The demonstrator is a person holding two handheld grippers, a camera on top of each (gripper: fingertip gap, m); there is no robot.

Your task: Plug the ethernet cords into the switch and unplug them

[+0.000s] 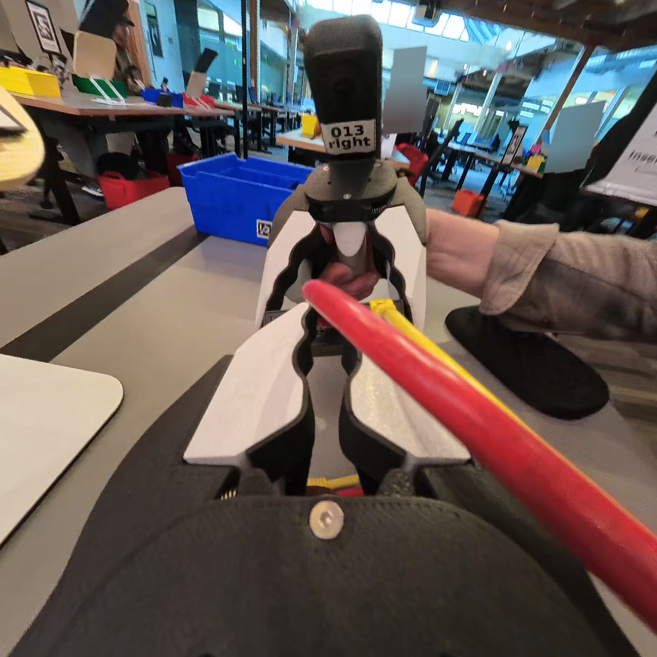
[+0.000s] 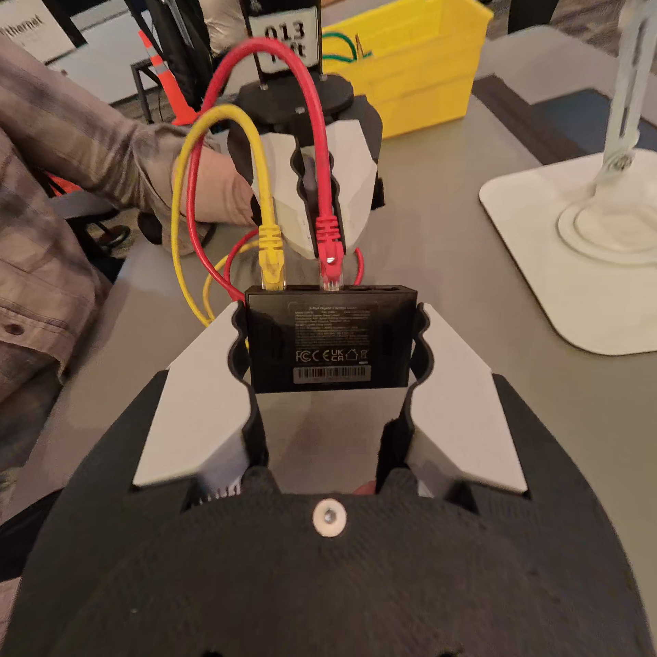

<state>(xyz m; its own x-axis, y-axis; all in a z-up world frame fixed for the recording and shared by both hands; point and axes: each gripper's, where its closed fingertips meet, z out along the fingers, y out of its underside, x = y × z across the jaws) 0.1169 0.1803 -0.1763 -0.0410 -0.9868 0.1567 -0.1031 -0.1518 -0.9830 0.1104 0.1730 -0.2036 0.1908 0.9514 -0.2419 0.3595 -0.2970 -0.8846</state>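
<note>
The black switch (image 2: 330, 337) lies label-side up, clamped by its two short sides between the fingers of the right hand-held gripper (image 2: 330, 341), whose jaws stand fairly wide, closed only as far as the switch's width. The switch's port face points away from that gripper, toward the left hand-held gripper (image 2: 321, 227) opposite.

At the port face the yellow cord (image 2: 272, 256) sits with its plug in the port nearest the switch's left end as the right wrist view shows it. Beside it, toward the middle of the switch, the red cord's (image 2: 329, 241) plug has its clear tip at or in a port — how deep it sits I cannot tell. The left hand-held gripper pinches the red cord's ribbed boot just behind the plug, jaws drawn narrow around it. Both cords arch up from the switch, loop back past a person's sleeve (image 2: 89, 142) and curl down onto the grey counter (image 2: 444, 249) behind the switch.

In the left wrist view the red cord (image 1: 462, 426) crosses close in front of the lens — blurred — with the yellow cord (image 1: 409, 327) just behind it, and the switch is mostly hidden.

Beyond the switch a yellow bin (image 2: 419, 60) stands on the counter; right of the switch is a white stand base (image 2: 533, 249). Behind the right hand-held gripper (image 1: 341, 309), a blue bin (image 1: 231, 199) stands on the counter.
</note>
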